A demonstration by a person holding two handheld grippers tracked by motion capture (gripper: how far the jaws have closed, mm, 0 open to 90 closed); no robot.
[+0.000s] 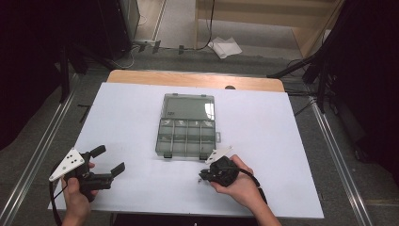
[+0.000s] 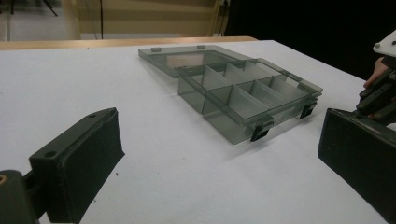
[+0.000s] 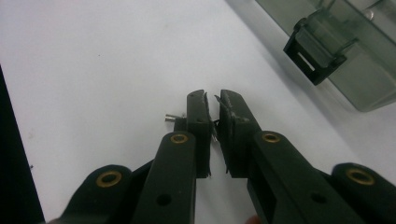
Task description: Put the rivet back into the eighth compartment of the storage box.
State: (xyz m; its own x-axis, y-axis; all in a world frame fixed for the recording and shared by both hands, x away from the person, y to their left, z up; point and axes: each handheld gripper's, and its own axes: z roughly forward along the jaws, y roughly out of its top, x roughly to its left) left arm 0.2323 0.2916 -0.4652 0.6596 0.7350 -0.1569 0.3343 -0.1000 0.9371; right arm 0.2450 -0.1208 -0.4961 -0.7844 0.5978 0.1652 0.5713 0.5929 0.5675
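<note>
A smoky see-through compartment box (image 1: pixel 162 141) lies open in the middle of the white table, its lid (image 1: pixel 188 106) folded flat away from me. Its front wall (image 2: pixel 233 128) carries two black latches (image 2: pixel 260 132). My left gripper (image 1: pixel 109 160) sits at the near left, open, jaws wide apart (image 2: pixel 219 154) and aimed toward the box, with nothing between them. My right gripper (image 1: pixel 202 175) rests low on the table just in front of the box's right latch (image 3: pixel 317 51). Its jaws (image 3: pixel 212 95) are closed on a small silvery metal part (image 3: pixel 170 118) whose end sticks out sideways.
White sheet (image 1: pixel 282 141) covers a wooden table; bare wood (image 1: pixel 188 79) shows along the far edge. The person's hand (image 1: pixel 242 186) holds the right gripper near the front edge. Metal rails (image 1: pixel 339 155) run along both sides, with dark stands and cables on the floor beyond.
</note>
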